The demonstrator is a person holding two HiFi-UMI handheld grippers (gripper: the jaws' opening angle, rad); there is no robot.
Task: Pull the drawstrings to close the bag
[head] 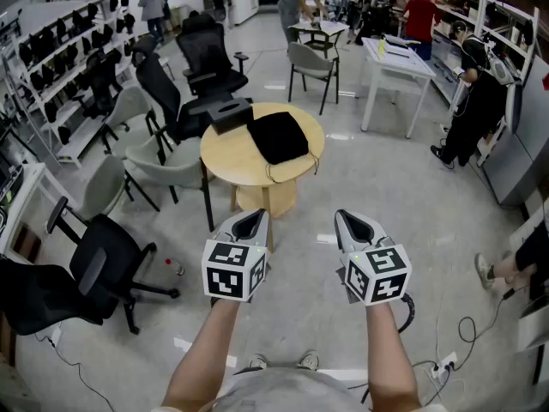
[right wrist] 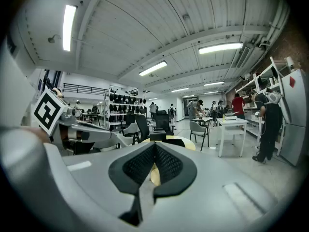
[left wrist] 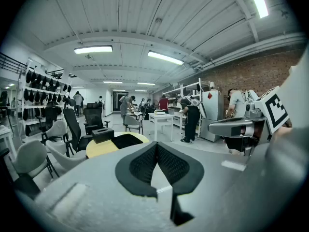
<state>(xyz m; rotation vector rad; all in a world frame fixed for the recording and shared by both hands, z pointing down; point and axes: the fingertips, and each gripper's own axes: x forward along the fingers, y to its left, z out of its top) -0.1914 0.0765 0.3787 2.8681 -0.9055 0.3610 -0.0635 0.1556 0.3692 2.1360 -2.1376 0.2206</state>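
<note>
A black drawstring bag (head: 278, 136) lies flat on a round wooden table (head: 230, 154), its thin cord trailing toward the table's near right edge. The same bag (left wrist: 126, 140) shows far off in the left gripper view, and in the right gripper view only a sliver of the bag (right wrist: 175, 142) appears above the jaws. My left gripper (head: 250, 223) and right gripper (head: 350, 225) hover side by side well short of the table, over the floor. Both are shut with nothing between their jaws. The left gripper (left wrist: 157, 145) and right gripper (right wrist: 154, 146) show pads pressed together.
A black box (head: 230, 112) sits on the table's far left. Grey and black chairs (head: 163, 166) crowd the table's left side, and a black office chair (head: 94, 264) stands at my near left. A white table (head: 396, 63) and several people are farther back. Cables (head: 467, 329) lie on the floor at right.
</note>
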